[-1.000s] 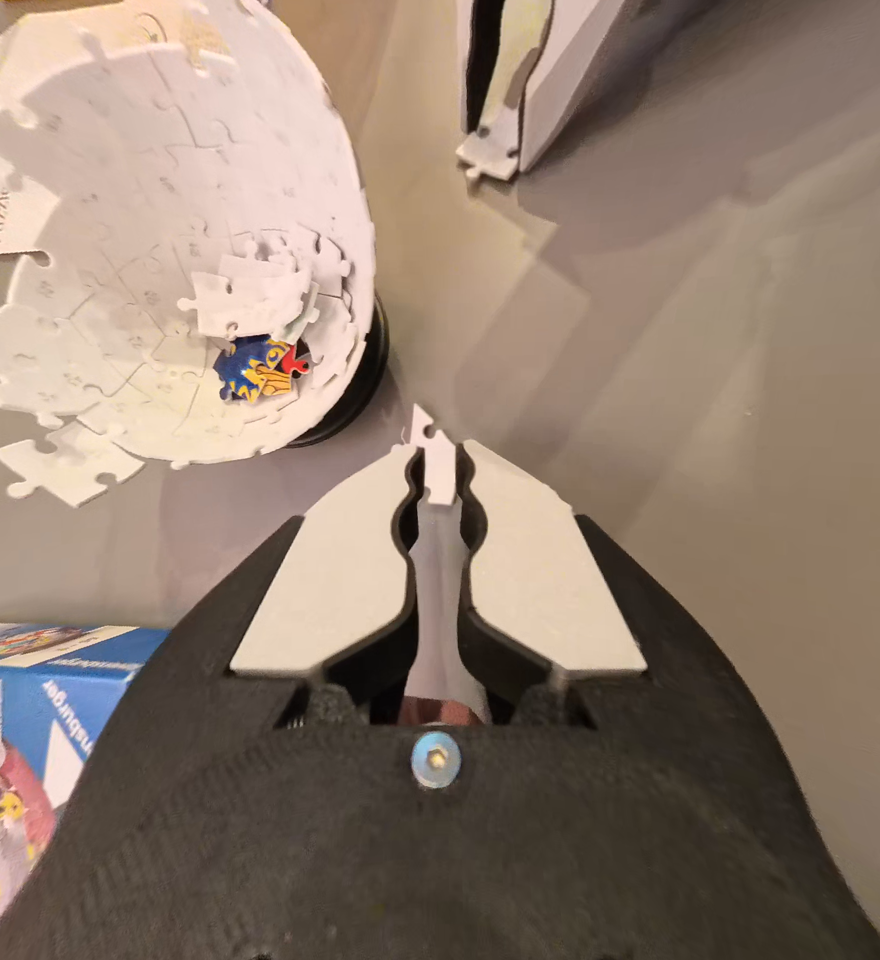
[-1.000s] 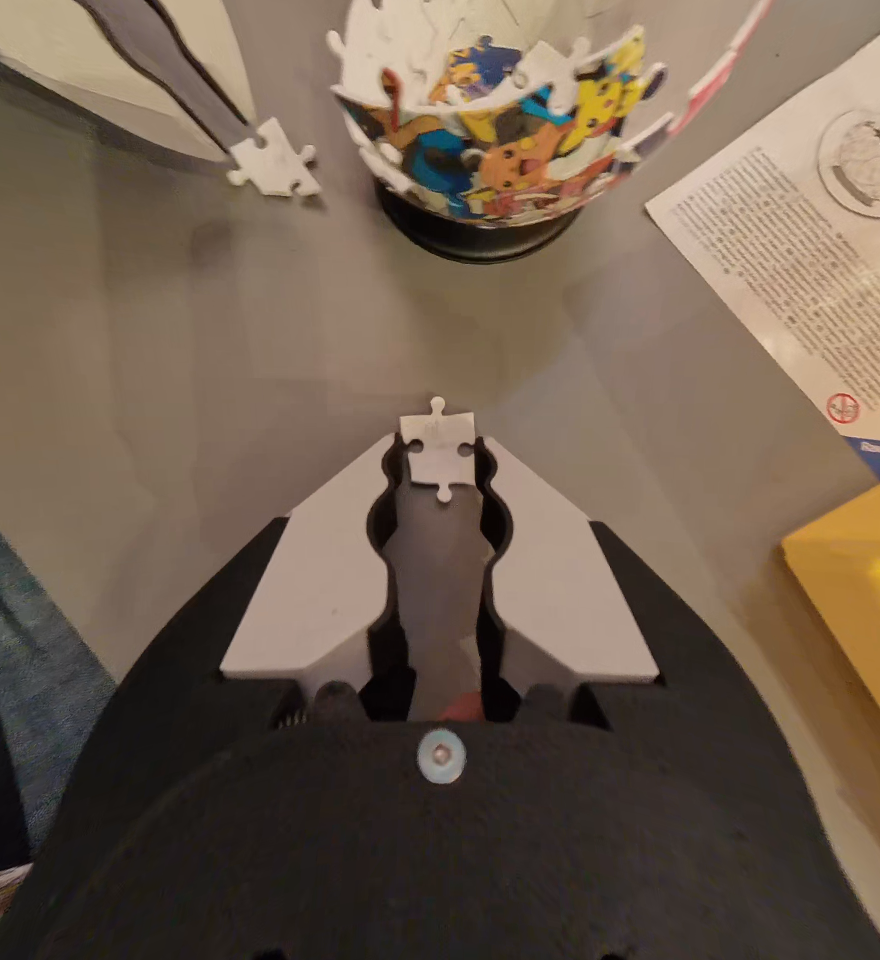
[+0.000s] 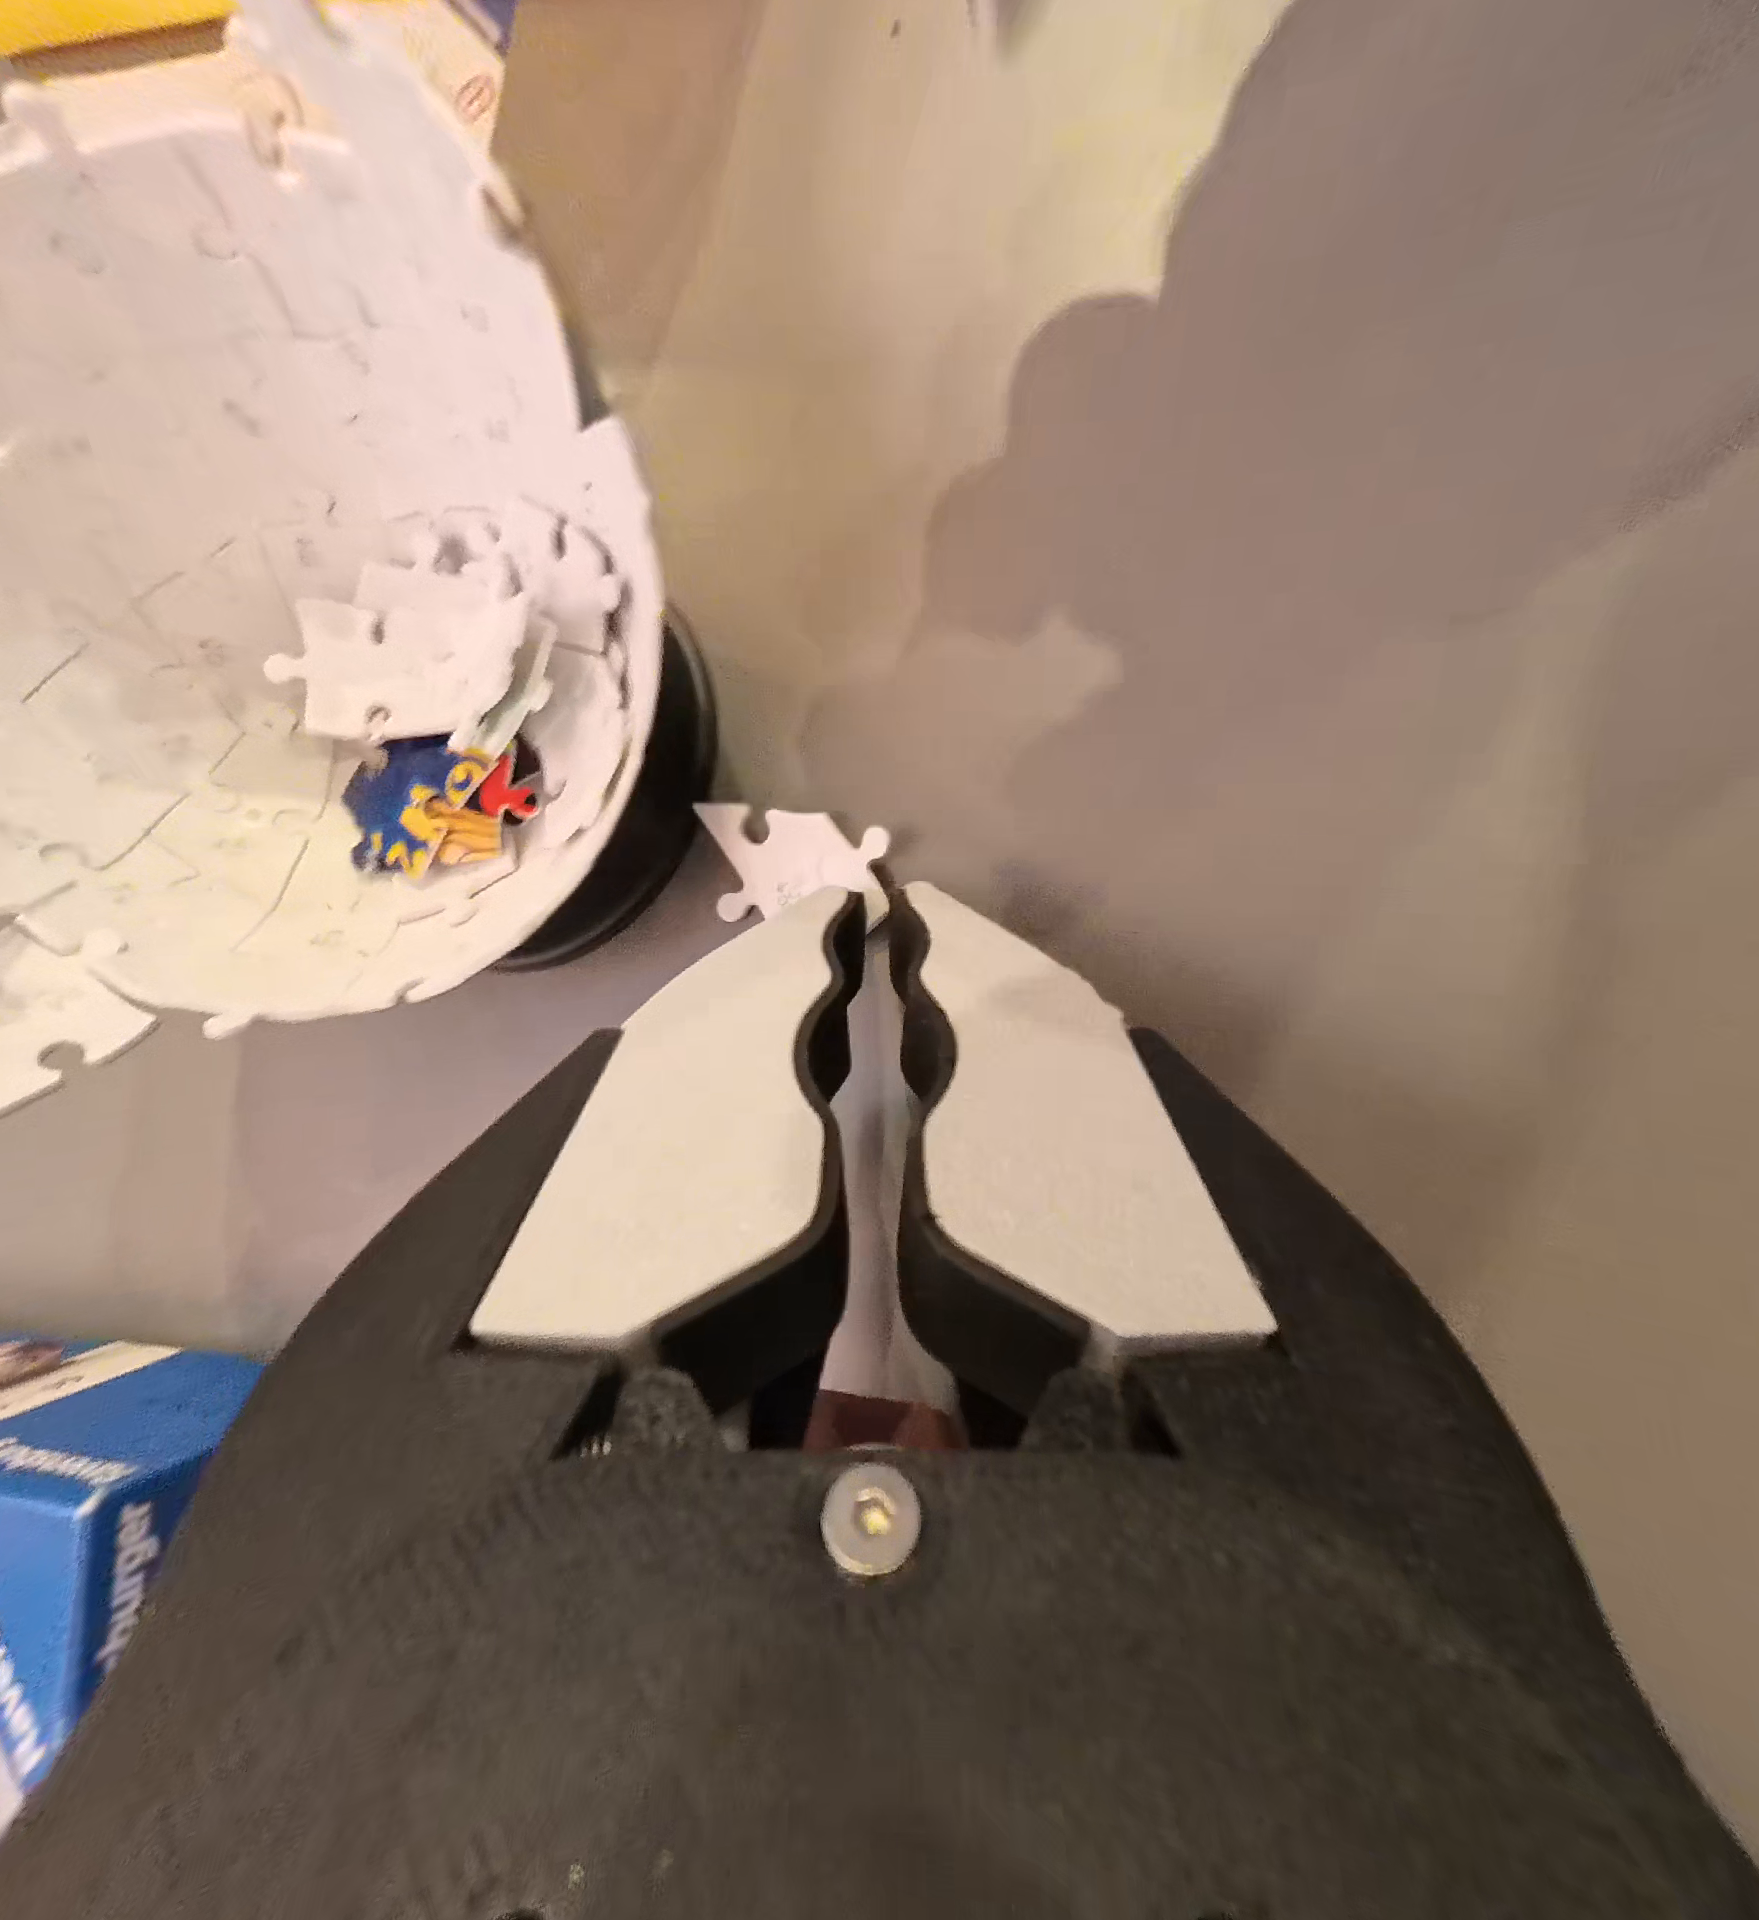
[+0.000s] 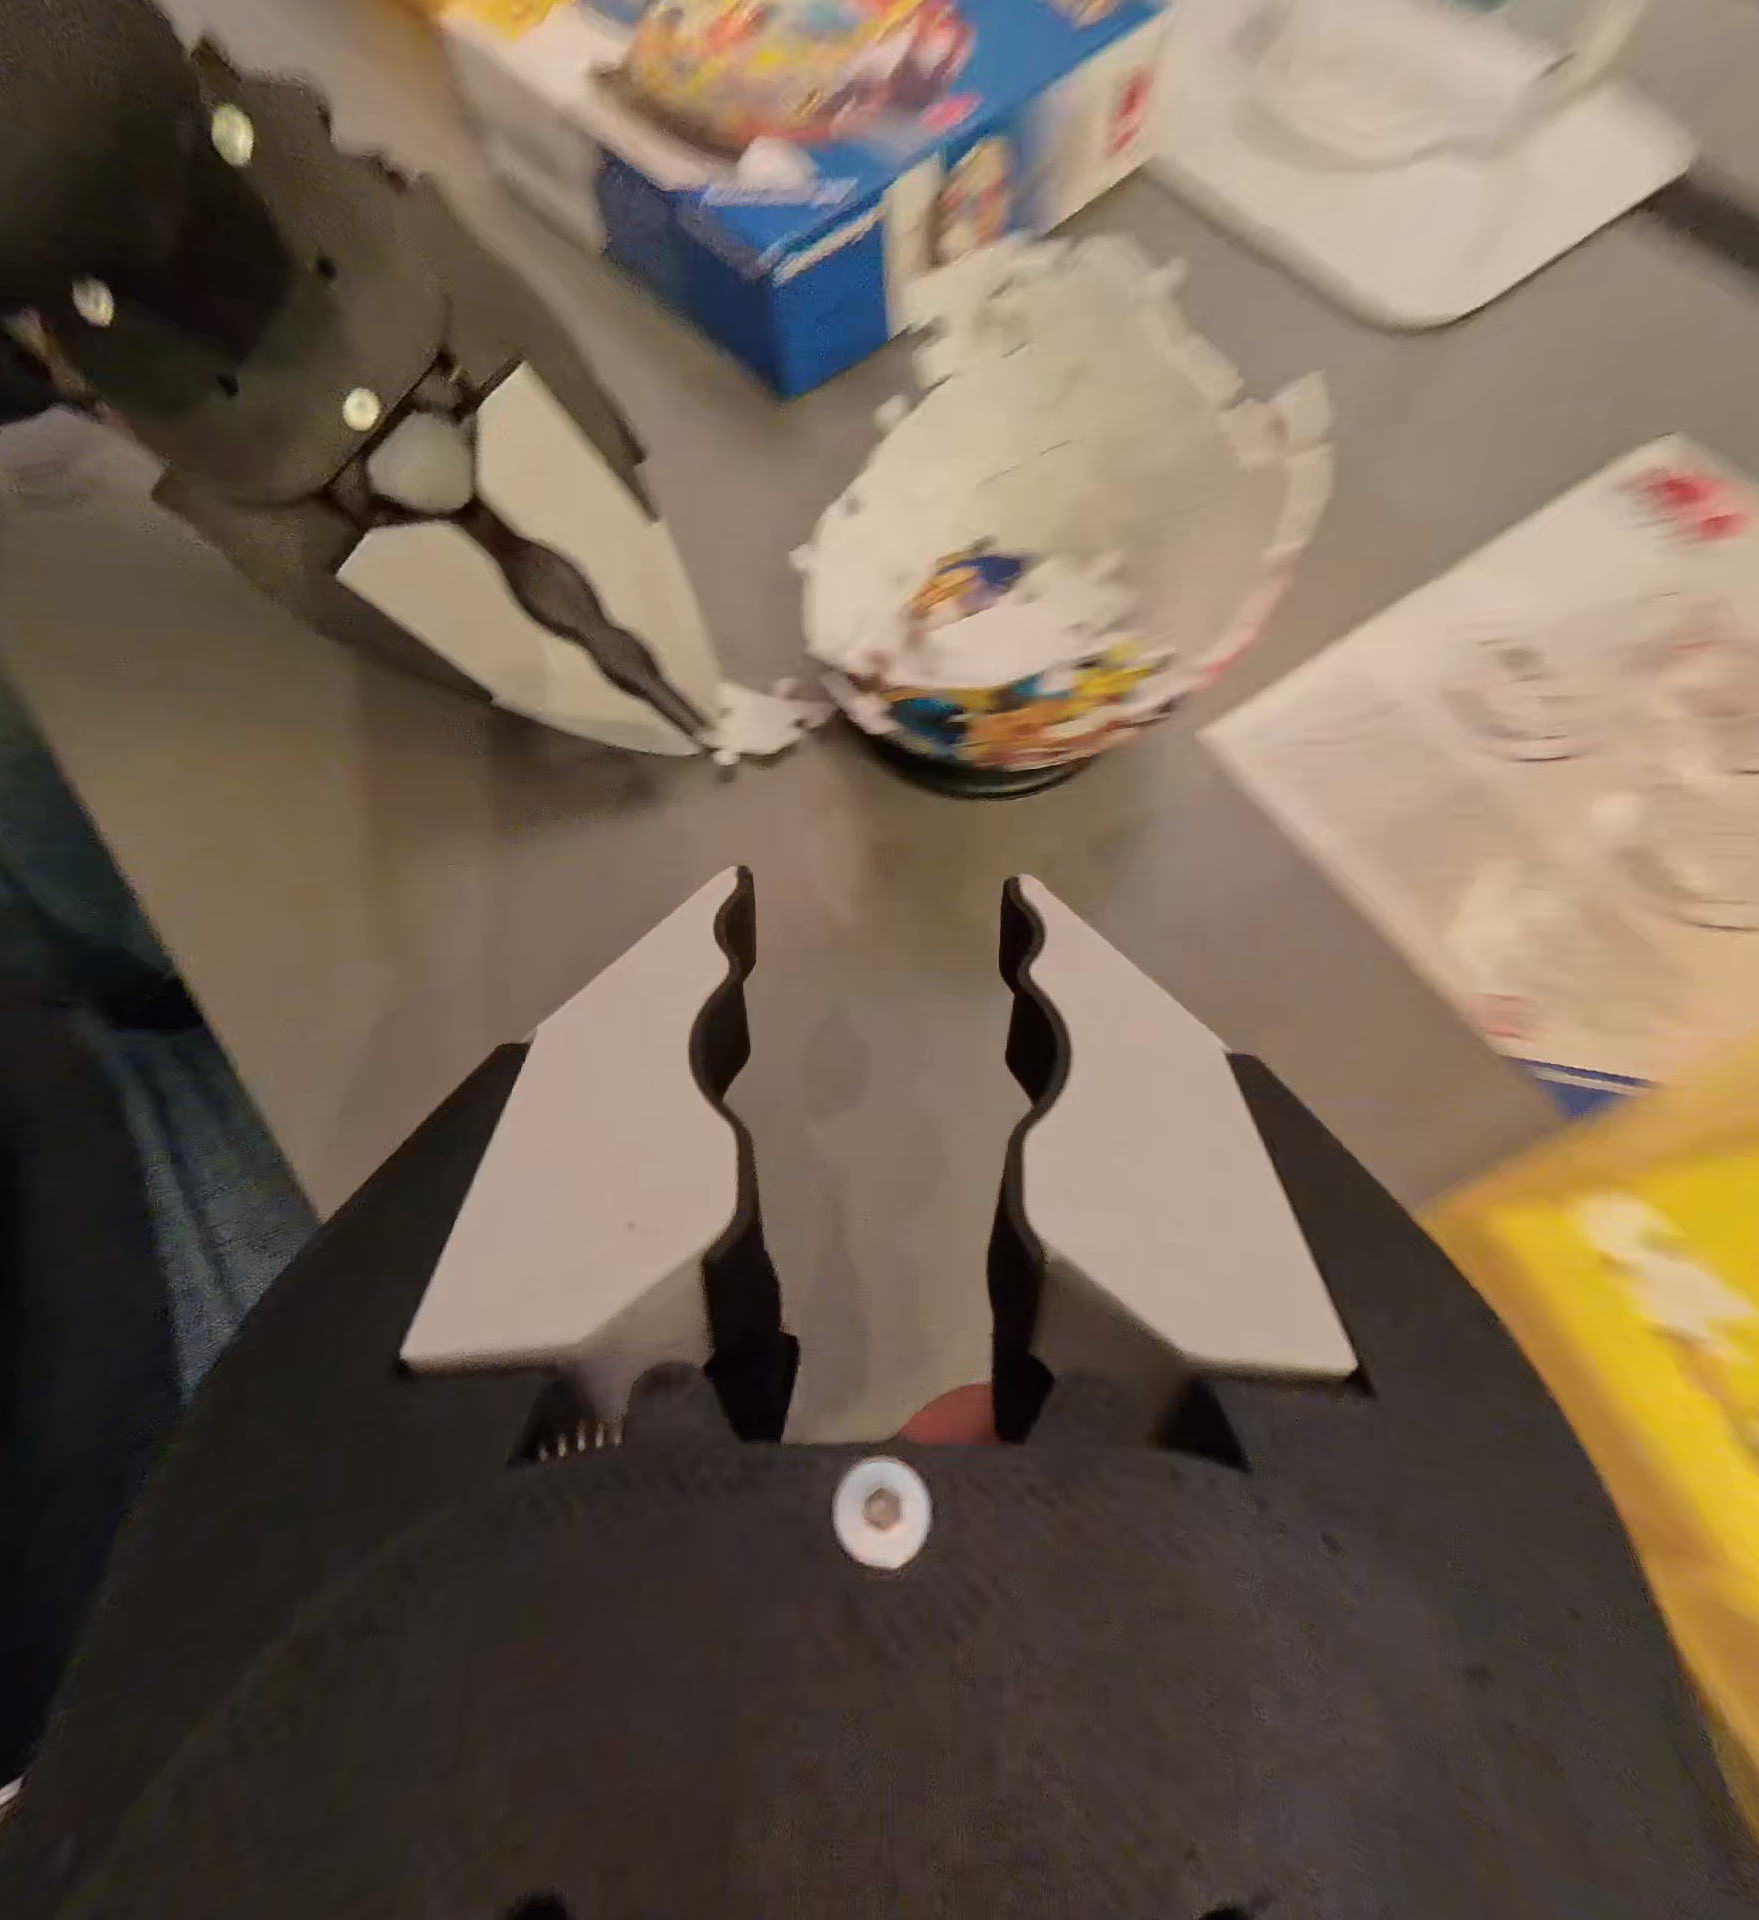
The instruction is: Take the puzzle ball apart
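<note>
Right gripper (image 4: 875,894): jaws now apart and empty, its piece of a second ago gone; left gripper (image 3: 880,899) clenched on one white piece (image 3: 797,852) beside the half-dismantled ball (image 3: 262,582) on its black stand.

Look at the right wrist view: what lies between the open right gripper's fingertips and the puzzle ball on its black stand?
Only bare grey table. In the right wrist view, nothing sits between the right gripper and the puzzle ball.
</note>
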The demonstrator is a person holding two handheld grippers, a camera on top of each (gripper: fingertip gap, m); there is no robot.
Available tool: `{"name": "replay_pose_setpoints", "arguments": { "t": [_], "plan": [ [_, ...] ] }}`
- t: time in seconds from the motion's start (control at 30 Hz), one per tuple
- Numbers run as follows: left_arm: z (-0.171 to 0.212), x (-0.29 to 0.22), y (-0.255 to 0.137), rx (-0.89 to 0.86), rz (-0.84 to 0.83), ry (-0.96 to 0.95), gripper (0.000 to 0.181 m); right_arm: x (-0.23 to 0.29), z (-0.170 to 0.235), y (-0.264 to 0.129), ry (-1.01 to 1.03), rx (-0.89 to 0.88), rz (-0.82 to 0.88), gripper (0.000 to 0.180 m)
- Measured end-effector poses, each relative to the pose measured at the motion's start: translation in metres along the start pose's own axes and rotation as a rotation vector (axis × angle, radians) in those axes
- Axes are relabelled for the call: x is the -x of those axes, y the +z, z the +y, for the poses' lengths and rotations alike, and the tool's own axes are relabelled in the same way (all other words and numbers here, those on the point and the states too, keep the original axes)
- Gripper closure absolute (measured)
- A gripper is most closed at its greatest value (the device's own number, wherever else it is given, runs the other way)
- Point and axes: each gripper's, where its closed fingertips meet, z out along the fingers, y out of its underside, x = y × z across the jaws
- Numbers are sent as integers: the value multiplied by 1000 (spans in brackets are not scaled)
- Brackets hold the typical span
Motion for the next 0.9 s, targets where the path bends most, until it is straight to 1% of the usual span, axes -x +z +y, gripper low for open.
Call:
{"name": "replay_pose_setpoints", "arguments": {
  "t": [0.07, 0.17, 0.2, 0.27, 0.3, 0.37, 0.4, 0.5, 0.6, 0.67, 0.73, 0.8, 0.87, 0.9],
  "plan": [
    [-8, -8, 0, -26, 4, 18, 177, 21, 16, 23, 9, 54, -87, 130],
    [-24, -18, -3, -101, 4, 23, 179, 38, 27, 44, 113, 62, -200, 128],
    [-30, -22, -5, -137, 8, 24, 179, 40, 27, 48, 143, 50, -215, 128],
    [-38, -28, -6, -180, -1, 30, 179, 43, 27, 51, 212, 45, -262, 134],
    [-41, -31, -6, -198, -3, 29, 179, 43, 26, 50, 224, 43, -271, 134],
    [-45, -29, -8, -229, -33, 22, 180, 45, 25, 50, 231, 40, -292, 140],
    [-46, -29, -9, -238, -28, 12, 180, 46, 24, 50, 199, 29, -283, 141],
    [-52, -27, -15, -278, 9, -38, 179, 41, 16, 43, 24, -13, -173, 147],
    [-54, -30, -22, -288, 80, -40, 179, 33, 6, 30, -253, -37, -17, 148],
    [-54, -31, -25, -276, 110, -14, 179, 38, 1, 25, -466, -34, 25, 149],
    [-58, -32, -28, -278, 139, 10, 179, 47, 0, 28, -631, -25, 19, 156],
    [-63, -30, -30, -277, 132, 32, 179, 51, 1, 31, -706, 7, -2, 176],
    [-68, -23, -34, -291, 119, 26, 179, 51, -4, 29, -707, 4, -14, 180],
    [-72, -18, -37, -311, 104, 10, 174, 47, -10, 26, -694, -10, -6, 180]
  ]
}}
